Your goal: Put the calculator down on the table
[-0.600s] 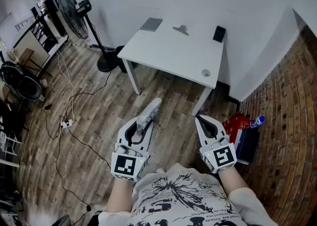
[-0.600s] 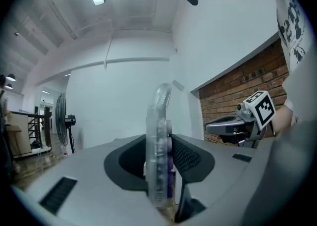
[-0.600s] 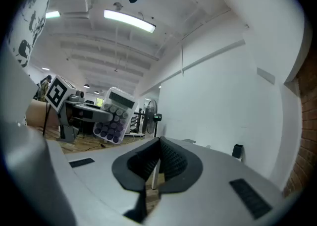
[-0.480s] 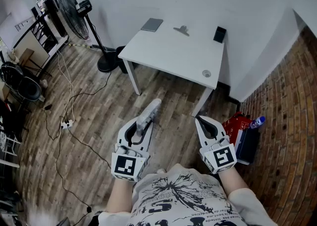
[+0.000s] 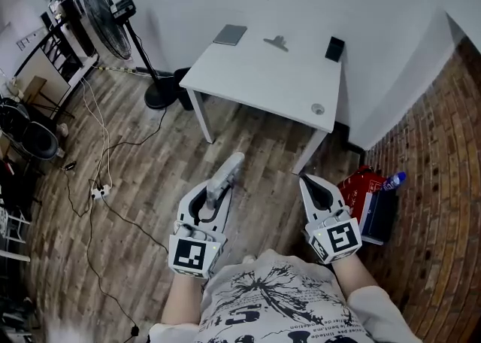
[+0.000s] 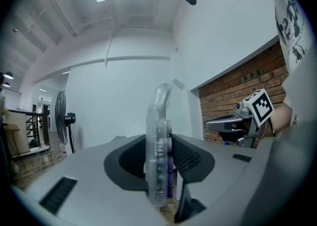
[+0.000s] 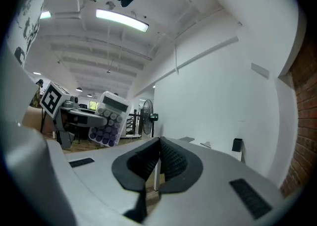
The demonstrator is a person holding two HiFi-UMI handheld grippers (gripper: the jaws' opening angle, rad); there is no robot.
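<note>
Well short of the table (image 5: 255, 82), left gripper (image 5: 216, 195) clamps the calculator (image 5: 228, 169); right gripper (image 5: 310, 183) closed, empty; placement outstanding

No lettering can be read, neither on the calculator (image 7: 110, 120) nor on the shirt (image 5: 278, 296).

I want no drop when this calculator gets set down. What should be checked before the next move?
1. Left gripper shut on the calculator: ok.
2. Right gripper shut, empty, off to the side: ok.
3. Bare spot in the middle of the table: ok.
4. Calculator above the table: not ok, it is over the floor, short of the table.
5. Calculator face up: not ok, it is held on edge.
</note>
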